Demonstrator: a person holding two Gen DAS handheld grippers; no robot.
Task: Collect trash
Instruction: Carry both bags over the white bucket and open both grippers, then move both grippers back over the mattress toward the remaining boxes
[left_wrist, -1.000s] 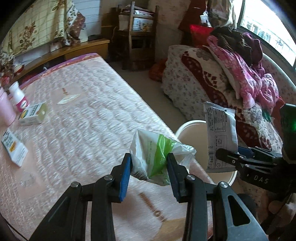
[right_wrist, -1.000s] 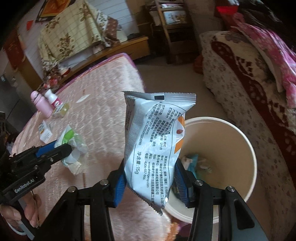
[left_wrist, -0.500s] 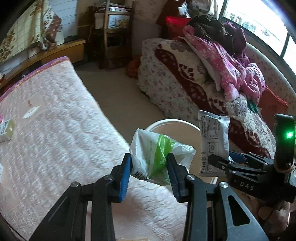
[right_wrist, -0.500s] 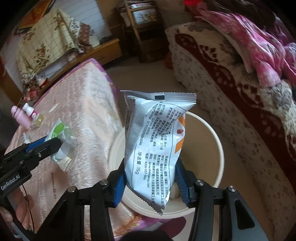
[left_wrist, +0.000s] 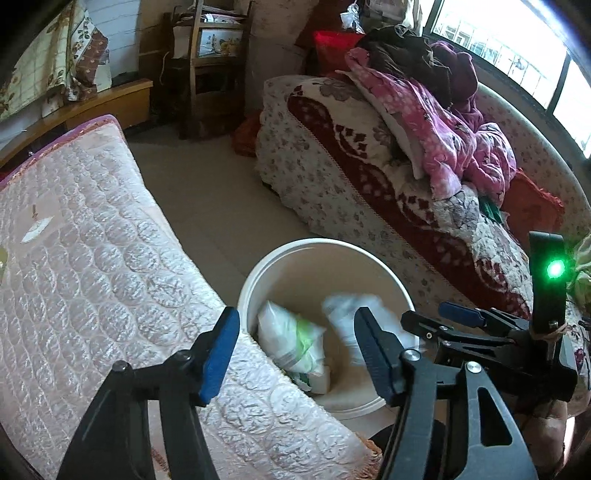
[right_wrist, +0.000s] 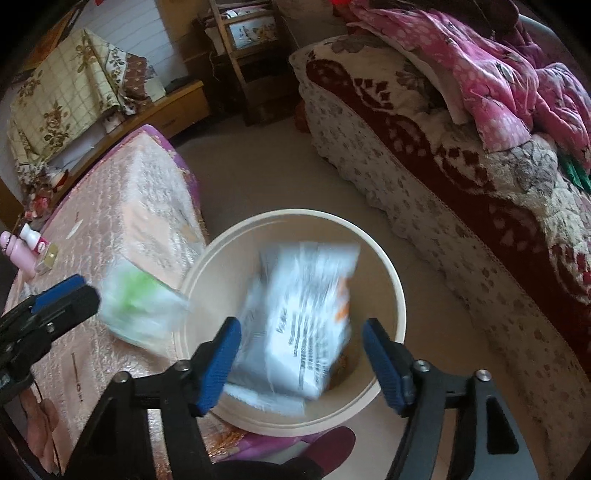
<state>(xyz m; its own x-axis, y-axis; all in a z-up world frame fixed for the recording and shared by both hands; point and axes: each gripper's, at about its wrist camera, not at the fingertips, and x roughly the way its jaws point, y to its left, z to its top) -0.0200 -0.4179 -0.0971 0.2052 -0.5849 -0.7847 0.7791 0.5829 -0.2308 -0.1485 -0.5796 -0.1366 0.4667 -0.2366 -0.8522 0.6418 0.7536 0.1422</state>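
- Your left gripper (left_wrist: 295, 354) hangs over the near edge of the white plastic bin (left_wrist: 258, 273), jaws just spread apart with nothing between the blue pads. That placement makes sense: let go above the mouth and the piece falls straight in.
- The green-and-white wrapper (left_wrist: 291, 345) you carried is free of the pads. The left wrist view shows it inside the bin against the near wall; the right wrist view catches it as a blur at the rim, so I judge it was mid-drop.
- Your right gripper (right_wrist: 301, 356) is held directly above the bin's opening, its jaws likewise just parted and pressing on nothing.
- The silver snack packet (right_wrist: 303, 317) with printed text and an orange corner sits between and below those pads, blurred, apparently falling into the bin.
- Inside the bin, under the packet, something pale lies on the bottom; I cannot make out what it is.
- The bin stands on the floor in the gap between the pink quilted mattress (left_wrist: 92, 266) and the floral-covered bed (left_wrist: 332, 177).
- On the mattress's far end you have pink-and-white bottles (right_wrist: 26, 247) and a small box beside them; whether any count as trash I cannot tell.
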